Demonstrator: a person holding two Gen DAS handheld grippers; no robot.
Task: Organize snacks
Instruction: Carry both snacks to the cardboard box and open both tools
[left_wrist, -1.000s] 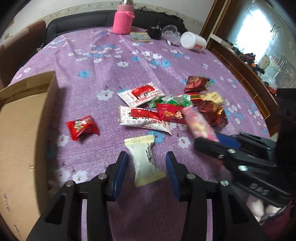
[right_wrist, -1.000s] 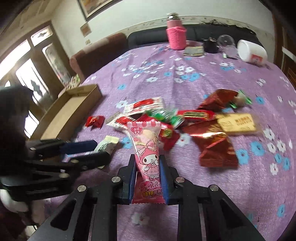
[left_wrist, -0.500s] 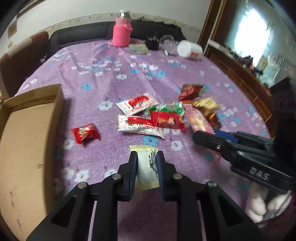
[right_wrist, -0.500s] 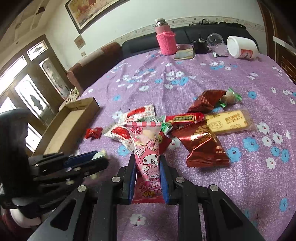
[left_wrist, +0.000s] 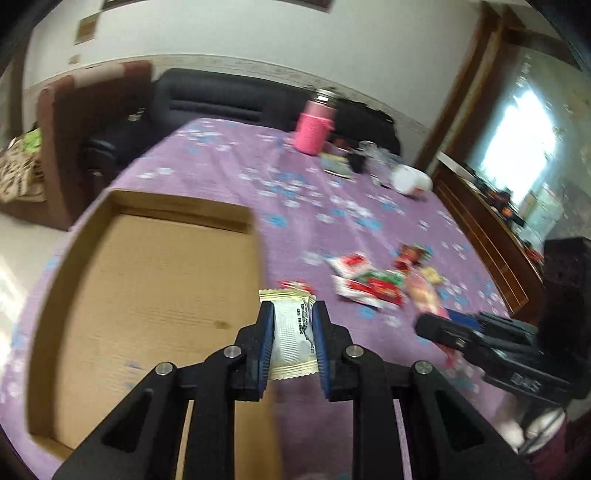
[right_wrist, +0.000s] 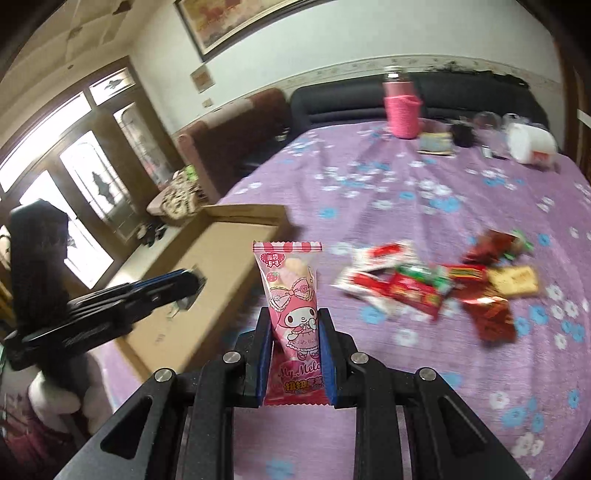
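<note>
My left gripper (left_wrist: 291, 314) is shut on a cream-white snack packet (left_wrist: 291, 332) and holds it above the right edge of an open cardboard box (left_wrist: 147, 280). My right gripper (right_wrist: 291, 317) is shut on a pink My Melody snack packet (right_wrist: 291, 295), raised over the table just right of the box (right_wrist: 207, 280). A pile of red, green and gold snack packets (right_wrist: 436, 280) lies on the purple flowered tablecloth (right_wrist: 406, 192); it also shows in the left wrist view (left_wrist: 376, 284). The left gripper shows over the box in the right wrist view (right_wrist: 184, 284).
A pink bottle (left_wrist: 314, 129), a white jar on its side (left_wrist: 410, 181), a small card pack and dark items stand at the table's far edge. A dark sofa and a brown chair lie behind. A wooden cabinet runs along the right.
My left gripper closed on the cream packet, lifted it and swung left over the box. My right gripper rose and moved left with the pink packet.
</note>
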